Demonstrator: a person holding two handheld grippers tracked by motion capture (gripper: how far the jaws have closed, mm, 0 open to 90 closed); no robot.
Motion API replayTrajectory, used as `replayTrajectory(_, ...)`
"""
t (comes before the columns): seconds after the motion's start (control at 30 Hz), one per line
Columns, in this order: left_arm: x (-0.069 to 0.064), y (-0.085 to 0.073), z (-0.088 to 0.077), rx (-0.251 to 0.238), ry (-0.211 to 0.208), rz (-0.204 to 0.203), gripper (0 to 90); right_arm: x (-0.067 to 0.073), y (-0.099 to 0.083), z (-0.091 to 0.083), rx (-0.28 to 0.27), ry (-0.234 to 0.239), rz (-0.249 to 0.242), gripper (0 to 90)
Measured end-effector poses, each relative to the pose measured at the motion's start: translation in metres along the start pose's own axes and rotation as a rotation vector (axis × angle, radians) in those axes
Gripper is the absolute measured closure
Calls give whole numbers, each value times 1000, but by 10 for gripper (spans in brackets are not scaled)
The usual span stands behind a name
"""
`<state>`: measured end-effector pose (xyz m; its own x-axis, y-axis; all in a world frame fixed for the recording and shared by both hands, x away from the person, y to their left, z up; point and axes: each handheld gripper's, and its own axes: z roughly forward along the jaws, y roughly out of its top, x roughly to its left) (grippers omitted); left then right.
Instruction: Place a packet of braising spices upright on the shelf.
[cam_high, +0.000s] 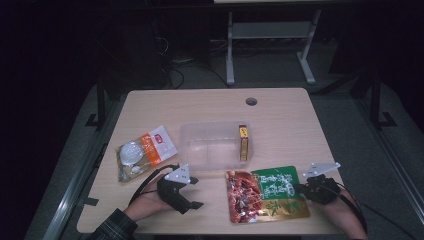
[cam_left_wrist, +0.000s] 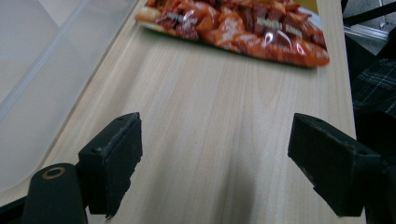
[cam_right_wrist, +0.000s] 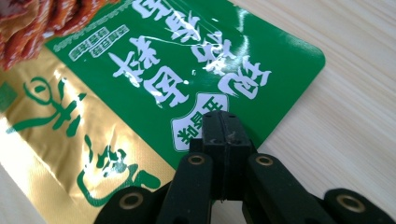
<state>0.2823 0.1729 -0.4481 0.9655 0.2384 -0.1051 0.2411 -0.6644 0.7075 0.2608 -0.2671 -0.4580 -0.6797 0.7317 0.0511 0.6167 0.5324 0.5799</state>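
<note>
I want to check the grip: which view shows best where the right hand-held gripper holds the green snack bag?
The right gripper view: the right hand-held gripper is shut on the green snack bag edge. The high view shows it small; the left gripper view, its red end.

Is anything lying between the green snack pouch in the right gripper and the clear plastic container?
Nothing visible. The right gripper is shut on the pouch edge, and bare table separates the pouch from the container, which holds a yellow box along its right wall.

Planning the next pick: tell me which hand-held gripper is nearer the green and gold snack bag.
Right. The right hand-held gripper is shut on the edge of the green and gold snack bag. The left hand-held gripper rests apart on the table, off the bag's picture end, jaws open.
</note>
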Motion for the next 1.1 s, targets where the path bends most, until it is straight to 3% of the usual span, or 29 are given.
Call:
replayTrajectory(0.5, -1, 2, -2, -18, 19, 18, 163, 43, 42, 32, 2, 125, -160, 900)
replayTrajectory(0.83, 1, 9, 8, -16, 21, 43, 163, 71, 64, 51, -10, 206, -233, 900)
replayTrajectory(0.97, 4, 10, 15, -2, 15, 37, 163, 77, 70, 56, -11, 216, -276, 900)
replayTrajectory(1.07, 7, 9, 20, 20, 6, 32, 162, 77, 68, 53, -27, 216, -254, 898)
replayTrajectory(1.1, 9, 10, 22, 27, 5, 35, 162, 75, 67, 49, -44, 224, -237, 858)
